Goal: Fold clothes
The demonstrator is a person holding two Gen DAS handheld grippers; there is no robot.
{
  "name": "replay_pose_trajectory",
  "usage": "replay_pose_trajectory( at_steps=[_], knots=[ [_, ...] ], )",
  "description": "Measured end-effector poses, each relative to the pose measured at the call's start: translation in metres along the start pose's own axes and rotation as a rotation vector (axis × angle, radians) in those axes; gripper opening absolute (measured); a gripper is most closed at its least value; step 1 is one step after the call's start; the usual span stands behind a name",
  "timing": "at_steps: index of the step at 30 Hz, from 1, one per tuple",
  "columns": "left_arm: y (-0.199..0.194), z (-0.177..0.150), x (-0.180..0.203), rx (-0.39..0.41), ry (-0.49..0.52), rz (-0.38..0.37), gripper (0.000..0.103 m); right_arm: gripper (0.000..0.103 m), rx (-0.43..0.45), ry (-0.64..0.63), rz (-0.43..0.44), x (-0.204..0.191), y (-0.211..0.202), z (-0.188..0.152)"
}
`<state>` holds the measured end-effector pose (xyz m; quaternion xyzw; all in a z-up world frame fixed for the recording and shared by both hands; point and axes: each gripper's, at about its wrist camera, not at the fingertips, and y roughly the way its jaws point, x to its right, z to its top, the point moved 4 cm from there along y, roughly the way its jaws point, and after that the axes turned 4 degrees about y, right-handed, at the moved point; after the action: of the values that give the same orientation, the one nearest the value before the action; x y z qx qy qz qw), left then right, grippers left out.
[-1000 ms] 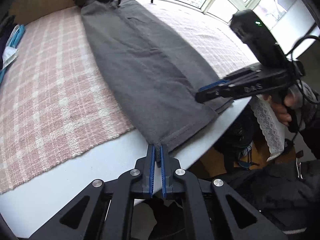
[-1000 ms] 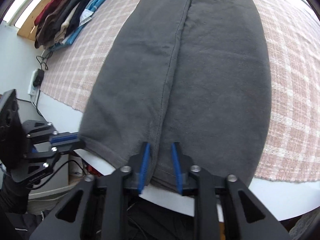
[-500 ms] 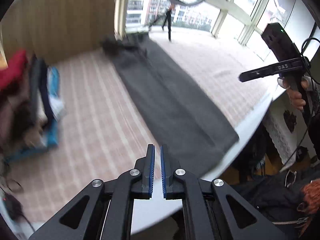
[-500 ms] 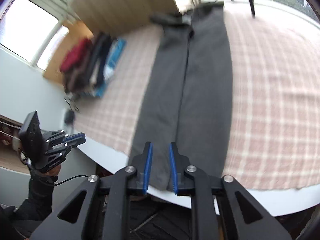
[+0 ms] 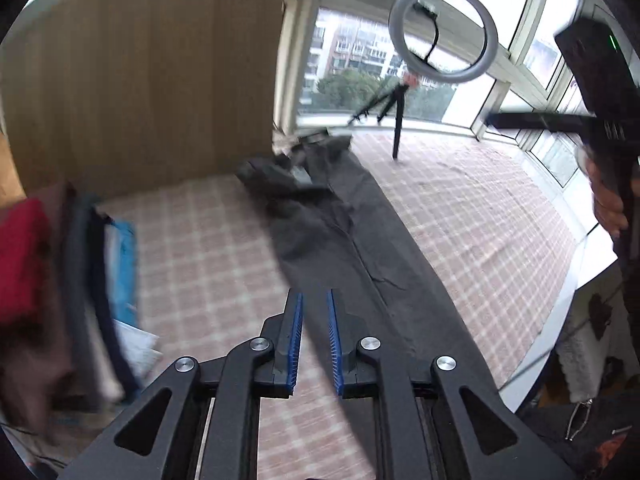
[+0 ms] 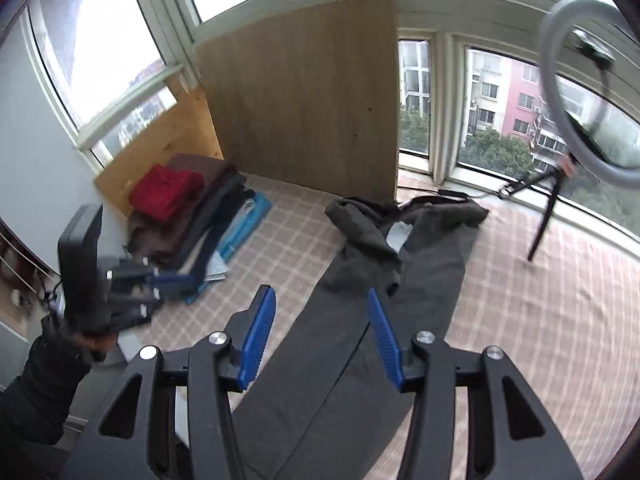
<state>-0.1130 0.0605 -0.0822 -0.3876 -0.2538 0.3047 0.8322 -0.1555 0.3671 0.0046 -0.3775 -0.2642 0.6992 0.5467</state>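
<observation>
Above gray trousers (image 6: 400,280) on checked surface (image 5: 208,248): both grippers now lifting clear, cuffs released; left gripper (image 5: 314,300) fingers narrowly parted, right gripper (image 6: 320,316) wide; likely repositioning toward waistband.

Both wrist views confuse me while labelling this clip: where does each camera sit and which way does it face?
Left wrist: behind the open left gripper, above the checked cloth, facing the wooden board; a hand holds the other gripper at right.
Right wrist: behind the open right gripper, facing the windows; a dark sleeve shows.
Shared: grey trousers, clothes stack, ring light.
</observation>
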Motion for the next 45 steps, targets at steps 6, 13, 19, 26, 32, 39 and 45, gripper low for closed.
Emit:
replay_pose_trajectory(
  at_steps=[6, 13, 19, 26, 32, 39, 45],
  knots=[
    [0.088, -0.04, 0.034, -0.181, 0.061, -0.088, 0.011, 0.048, -0.115, -0.18, -0.082, -0.007, 0.133, 0.037],
    [0.14, -0.047, 0.044, -0.267, 0.151, -0.129, 0.014, 0.048, -0.234, -0.286, -0.167, 0.008, 0.248, 0.046],
    [0.154, -0.047, 0.042, -0.287, 0.147, -0.184, 0.016, 0.015, -0.181, -0.026, -0.087, 0.078, 0.251, 0.067],
    [0.154, -0.049, 0.045, -0.295, 0.16, -0.234, 0.018, 0.006, -0.105, 0.297, 0.017, 0.163, 0.249, 0.095],
    [0.155, -0.05, 0.045, -0.308, 0.137, -0.266, 0.018, 0.023, -0.122, 0.265, -0.135, 0.186, 0.249, 0.092],
    [0.143, -0.048, 0.043, -0.291, 0.118, -0.251, 0.018, 0.039, -0.103, 0.29, -0.037, 0.169, 0.189, 0.058],
    [0.107, -0.057, 0.03, -0.243, 0.037, -0.208, 0.018, 0.039, -0.06, 0.398, 0.086, 0.164, 0.093, 0.001]
  ],
)
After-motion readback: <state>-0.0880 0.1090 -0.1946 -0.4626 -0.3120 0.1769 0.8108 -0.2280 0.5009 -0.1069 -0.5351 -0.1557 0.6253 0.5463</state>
